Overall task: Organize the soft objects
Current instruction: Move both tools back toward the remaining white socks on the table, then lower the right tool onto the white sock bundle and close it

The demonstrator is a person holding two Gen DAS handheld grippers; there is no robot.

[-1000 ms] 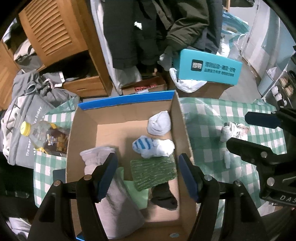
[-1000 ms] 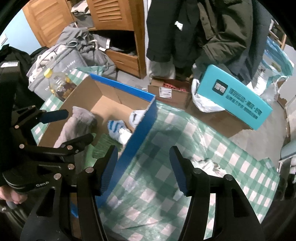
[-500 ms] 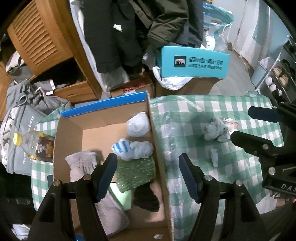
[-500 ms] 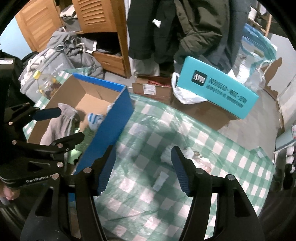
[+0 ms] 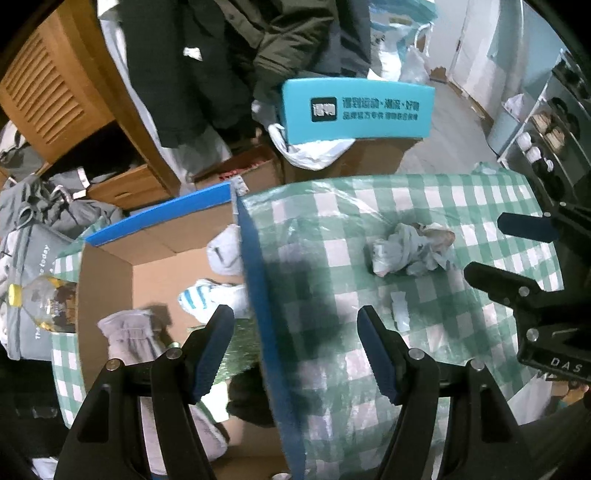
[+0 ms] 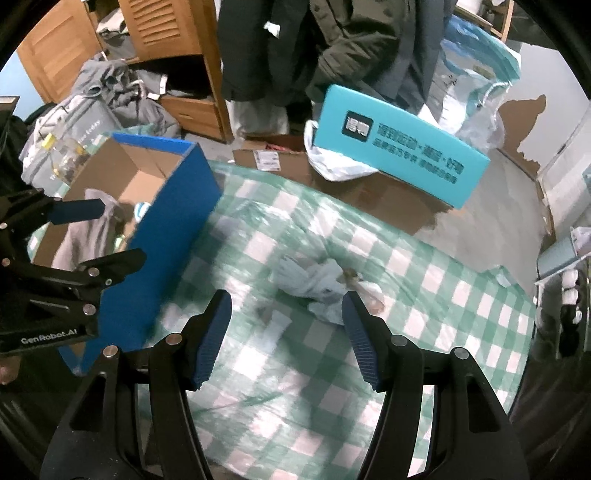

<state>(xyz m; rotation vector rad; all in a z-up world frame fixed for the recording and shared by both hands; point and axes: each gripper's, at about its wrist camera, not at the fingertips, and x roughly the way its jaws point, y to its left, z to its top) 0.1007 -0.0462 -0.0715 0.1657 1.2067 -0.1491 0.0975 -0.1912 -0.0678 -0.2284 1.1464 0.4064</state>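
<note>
Grippers both agape, empty; right above crumpled cloth.

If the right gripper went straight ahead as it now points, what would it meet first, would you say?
Most likely the crumpled pale cloth on the checked tablecloth, which lies between the open right gripper's fingertips; depth is uncertain.

Looks like a cluttered home room: dark coats hanging beside a wooden wardrobe, clothes heaped on floor, checked tablecloth over a table, cardboard boxes around.
</note>
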